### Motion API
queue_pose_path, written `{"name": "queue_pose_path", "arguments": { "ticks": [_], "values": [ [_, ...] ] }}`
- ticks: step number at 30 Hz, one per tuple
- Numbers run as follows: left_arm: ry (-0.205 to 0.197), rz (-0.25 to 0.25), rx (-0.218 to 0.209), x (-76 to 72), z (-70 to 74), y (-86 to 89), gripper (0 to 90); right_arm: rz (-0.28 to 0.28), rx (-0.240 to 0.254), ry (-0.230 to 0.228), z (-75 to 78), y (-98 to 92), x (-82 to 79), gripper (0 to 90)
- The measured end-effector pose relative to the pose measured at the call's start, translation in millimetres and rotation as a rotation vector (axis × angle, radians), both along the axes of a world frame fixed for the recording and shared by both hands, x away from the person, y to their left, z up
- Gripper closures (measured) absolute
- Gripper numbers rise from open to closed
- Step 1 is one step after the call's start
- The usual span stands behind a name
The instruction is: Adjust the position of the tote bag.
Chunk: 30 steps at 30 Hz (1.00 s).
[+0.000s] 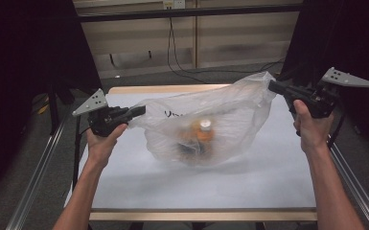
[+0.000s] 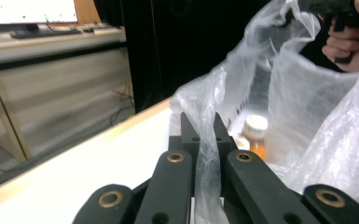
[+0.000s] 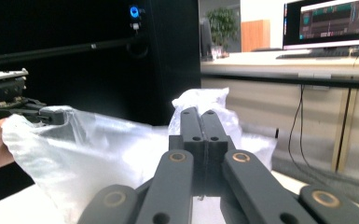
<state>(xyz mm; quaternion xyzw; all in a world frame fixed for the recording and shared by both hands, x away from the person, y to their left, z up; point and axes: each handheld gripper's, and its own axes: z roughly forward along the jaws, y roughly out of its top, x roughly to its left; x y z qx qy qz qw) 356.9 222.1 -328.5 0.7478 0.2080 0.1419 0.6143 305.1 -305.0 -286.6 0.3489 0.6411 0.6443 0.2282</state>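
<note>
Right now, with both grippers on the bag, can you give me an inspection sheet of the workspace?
Surface: white table with a wooden edge; bare around the bag.
Job's things: clear plastic bag stretched between the grippers, its bottom on the table; inside, an orange bottle with a white cap and something dark that I cannot make out.
Clutter: nothing seen.
Grippers: left gripper shut on one edge of the bag; right gripper shut on the opposite edge, held higher.
Cables: a black cable hangs down the far wall to the floor; a cable trails from the right gripper.
Surroundings: dark curtains on both sides, metal rails along the table, a monitor on a desk.
</note>
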Motion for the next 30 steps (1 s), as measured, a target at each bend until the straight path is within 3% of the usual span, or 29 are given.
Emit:
{"name": "queue_pose_path", "arguments": {
  "ticks": [6, 19, 25, 30],
  "values": [
    [0.027, -0.004, 0.025, -0.1, -18.6, 0.7, 89.8, 0.002, -0.021, 0.043, -13.3, 1.4, 4.4, 90.0],
    [0.086, -0.033, 0.097, -7.1, -53.8, 3.2, 89.8, -0.002, -0.039, 0.155, -62.8, -2.4, 2.3, 90.0],
    [0.119, -0.037, 0.173, -8.7, -70.0, 2.8, 89.9, -0.001, -0.053, 0.211, -88.0, -5.5, -1.4, 90.0],
    [0.15, -0.053, 0.213, -11.2, -86.0, 5.9, 89.8, -0.022, -0.099, 0.276, -104.5, -7.5, -5.2, 90.0]
  ]
}}
